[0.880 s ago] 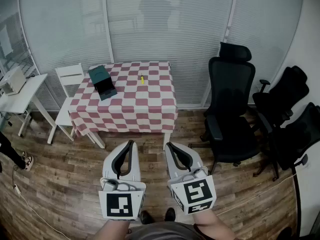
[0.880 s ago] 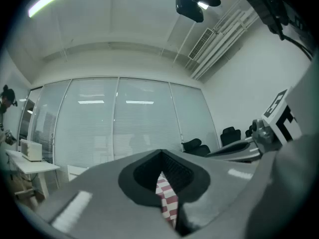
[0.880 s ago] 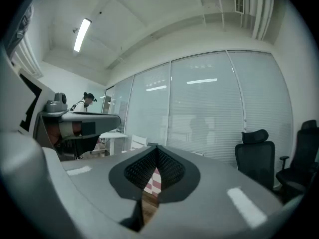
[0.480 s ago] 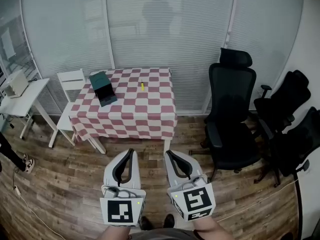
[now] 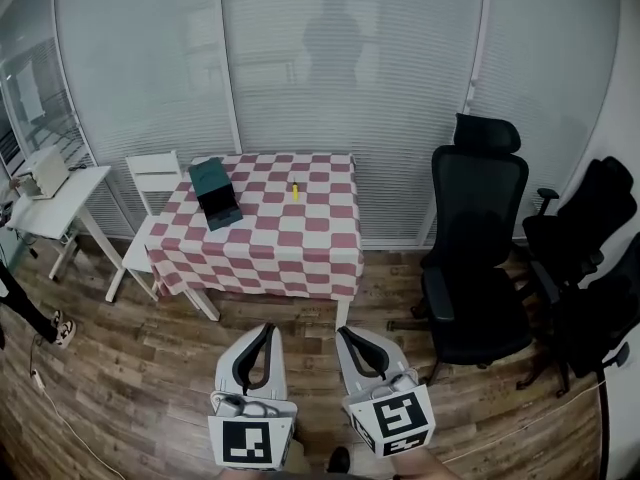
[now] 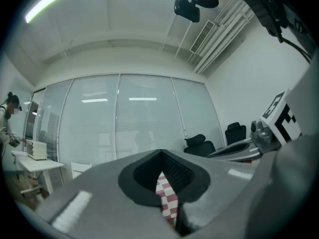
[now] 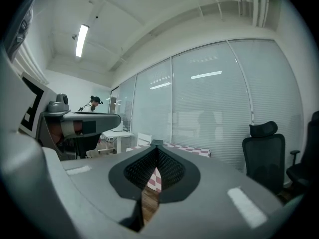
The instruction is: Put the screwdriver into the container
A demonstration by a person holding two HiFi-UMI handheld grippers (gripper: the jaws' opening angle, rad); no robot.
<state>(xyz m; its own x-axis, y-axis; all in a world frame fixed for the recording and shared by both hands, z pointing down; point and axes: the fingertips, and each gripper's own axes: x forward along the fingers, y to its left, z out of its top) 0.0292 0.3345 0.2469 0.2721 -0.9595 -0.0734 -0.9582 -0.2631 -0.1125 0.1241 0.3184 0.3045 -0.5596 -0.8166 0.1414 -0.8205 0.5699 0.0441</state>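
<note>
Both grippers have sunk toward the six o'clock edge of the head view since the earlier frames, and the bench has slid down and slightly right. It looks no larger, so the person has likely raised the head without closing in.

The left gripper (image 5: 263, 329) has its jaws pressed together on nothing. Its own view shows only a sliver of checked cloth through the slit behind the tips. The right gripper (image 5: 346, 333) is likewise closed and empty, with cloth and brown wooden plank floor (image 5: 150, 388) visible through its slit. They hang side by side, apart, pointing at twelve o'clock.

At twelve o'clock stands the bench draped in red-and-white checked cloth (image 5: 285, 253), well apart from both grippers. The small yellow screwdriver (image 5: 295, 190) lies toward its far edge. At the screwdriver's nine o'clock, apart from it, sits the dark teal box container (image 5: 213, 193), and I cannot tell how it opens. A white slatted chair (image 5: 153, 174) stands at the bench's nine o'clock, and a black high-backed office chair (image 5: 478, 258) at its three o'clock.

Nothing has been picked up yet, so the walk to the bench comes first.
</note>
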